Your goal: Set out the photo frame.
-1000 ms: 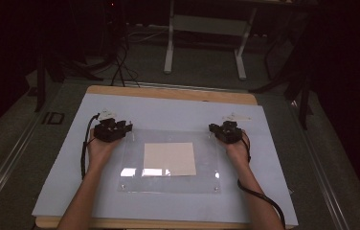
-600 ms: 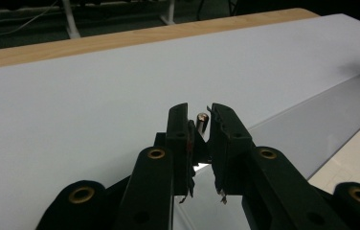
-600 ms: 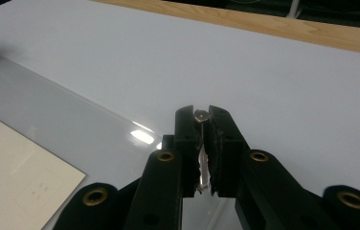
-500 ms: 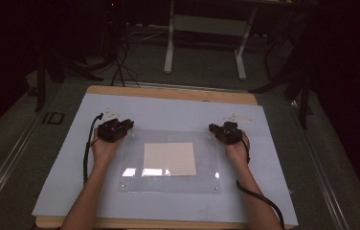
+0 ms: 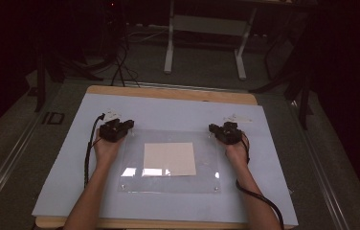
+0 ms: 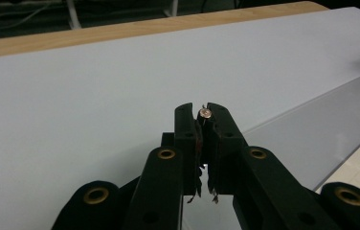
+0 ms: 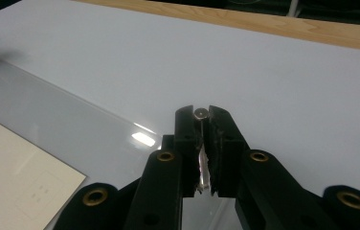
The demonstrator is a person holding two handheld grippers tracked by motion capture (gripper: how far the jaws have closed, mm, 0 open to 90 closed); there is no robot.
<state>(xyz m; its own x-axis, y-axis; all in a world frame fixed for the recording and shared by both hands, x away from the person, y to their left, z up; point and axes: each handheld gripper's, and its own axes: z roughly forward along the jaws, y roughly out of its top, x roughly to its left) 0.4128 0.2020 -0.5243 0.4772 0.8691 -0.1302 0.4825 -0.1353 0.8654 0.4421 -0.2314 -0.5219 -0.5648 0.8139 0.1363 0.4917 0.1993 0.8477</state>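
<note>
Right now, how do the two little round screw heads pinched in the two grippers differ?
The left gripper pinches a screw head that looks coppery; the right gripper pinches a screw head that looks silvery. The left one sits at the clear sheet's far left corner, the right one at its far right corner. Both are small, round, and clamped between shut black jaws.

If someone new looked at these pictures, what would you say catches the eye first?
The clear plate in the middle of the pale blue table cover, with a cream paper sheet under it. At its two far corners, the left gripper and the right gripper each pinch a small round-headed screw.
</note>
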